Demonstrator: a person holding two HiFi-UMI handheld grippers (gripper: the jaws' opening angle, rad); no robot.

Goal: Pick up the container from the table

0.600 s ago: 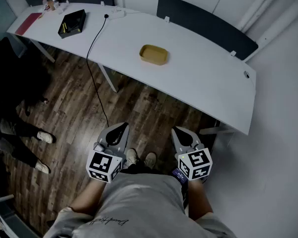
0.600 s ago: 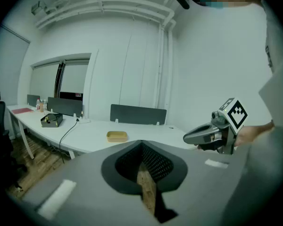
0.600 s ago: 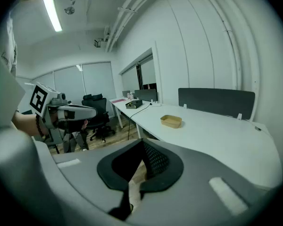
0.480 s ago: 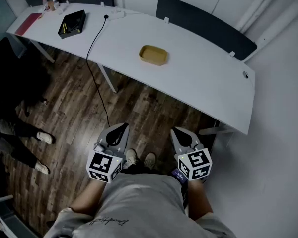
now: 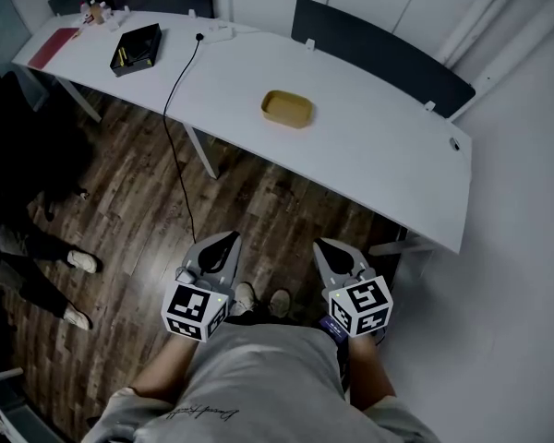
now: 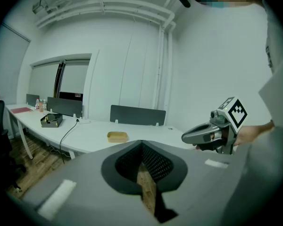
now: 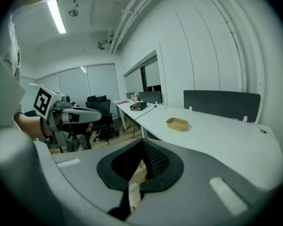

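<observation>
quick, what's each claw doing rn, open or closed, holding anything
left claw: closed, tips together, holding nothing
right claw: closed, tips together, holding nothing

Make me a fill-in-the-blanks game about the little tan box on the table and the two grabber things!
1. The container sits on the ___ table.
2. The left gripper and the right gripper are held low, away from the table, and both have their jaws ___.
3. The floor in front of the table is made of ___.

Missing words: white; shut; wood.
</observation>
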